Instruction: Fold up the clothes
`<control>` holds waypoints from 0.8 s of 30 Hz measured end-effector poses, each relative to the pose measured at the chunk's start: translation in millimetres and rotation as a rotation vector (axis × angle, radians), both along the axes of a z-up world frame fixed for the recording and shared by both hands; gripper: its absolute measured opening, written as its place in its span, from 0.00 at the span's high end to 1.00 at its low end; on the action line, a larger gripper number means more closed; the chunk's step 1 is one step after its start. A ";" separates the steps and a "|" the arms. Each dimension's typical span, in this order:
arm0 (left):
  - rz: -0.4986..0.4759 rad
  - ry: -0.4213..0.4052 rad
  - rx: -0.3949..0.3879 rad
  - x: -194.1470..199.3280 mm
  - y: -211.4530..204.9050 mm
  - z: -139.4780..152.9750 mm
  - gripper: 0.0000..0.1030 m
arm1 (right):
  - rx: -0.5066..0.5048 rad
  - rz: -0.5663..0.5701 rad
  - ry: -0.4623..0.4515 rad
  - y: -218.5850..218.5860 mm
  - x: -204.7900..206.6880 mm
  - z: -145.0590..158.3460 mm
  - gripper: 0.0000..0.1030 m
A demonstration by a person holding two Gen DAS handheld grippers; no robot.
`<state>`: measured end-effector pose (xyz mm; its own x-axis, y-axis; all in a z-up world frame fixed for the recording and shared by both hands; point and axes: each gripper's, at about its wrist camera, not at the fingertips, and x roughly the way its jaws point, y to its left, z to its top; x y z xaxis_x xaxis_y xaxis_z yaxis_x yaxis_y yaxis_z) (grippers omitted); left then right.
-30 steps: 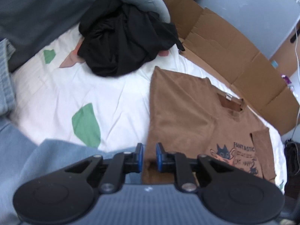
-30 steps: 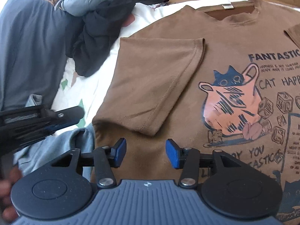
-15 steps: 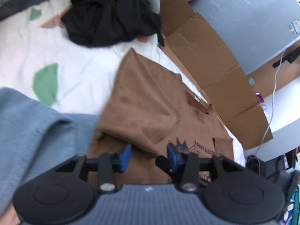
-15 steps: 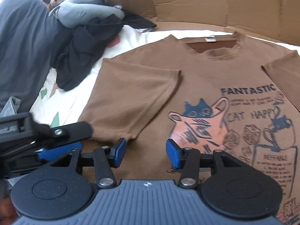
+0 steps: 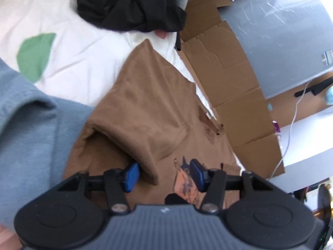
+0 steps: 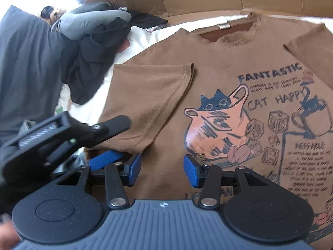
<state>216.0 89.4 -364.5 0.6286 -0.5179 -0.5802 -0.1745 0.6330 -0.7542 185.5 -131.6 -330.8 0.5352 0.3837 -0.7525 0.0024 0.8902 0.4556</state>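
Brown T-shirt point(image 6: 218, 66) lies flat, print side up, on a white sheet point(image 5: 83, 48) with green leaf patches; soft matte knit, ribbed crew neck with a small pale tag at the collar; one short sleeve is folded inward over the chest, its hemmed edge a straight seam line; cartoon print of a dark cat in a peach jug, dice, cups and hand-drawn lettering.

Left gripper point(image 5: 164, 175): black plastic arms, blue pads, jaws about half apart and opening; the folded sleeve's corner sits between the pads, looks loose, not pinched; seen from the right wrist view it sits at the shirt's left edge, blurred.

Right gripper point(image 6: 162, 173): same build, jaws about half apart, nothing between them; hovers over the lower chest of the shirt, just beside the left one.

Crumpled black garment point(image 5: 129, 4) heaped on the sheet beyond the shirt, apart from it; grey padded pillow point(image 6: 93, 23) on top of it; flattened corrugated cardboard point(image 5: 229, 79) with creases along the sheet's far edge; grey-blue denim-like cloth point(image 5: 31, 137) bunched at the near left, touching the shirt's edge.
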 end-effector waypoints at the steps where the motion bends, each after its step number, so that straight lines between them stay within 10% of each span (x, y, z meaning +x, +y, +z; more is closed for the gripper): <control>1: 0.000 0.004 -0.001 1.9 -0.9 -1.8 0.56 | 0.025 -0.003 0.006 -1.8 0.8 -0.2 0.49; 4: 0.024 0.022 -0.082 4.1 3.4 -9.1 0.91 | 0.104 -0.013 0.027 -7.4 3.7 -0.6 0.49; 24: 0.062 0.087 -0.234 -6.4 12.4 -20.5 0.92 | 0.643 -0.244 0.276 -23.6 38.8 -54.8 0.49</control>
<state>209.6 101.8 -385.0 0.6160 -0.6066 -0.5025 -0.2784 0.4291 -0.8593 224.2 -155.2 -385.6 0.4857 0.6881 -0.5391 0.3561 0.4075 0.8409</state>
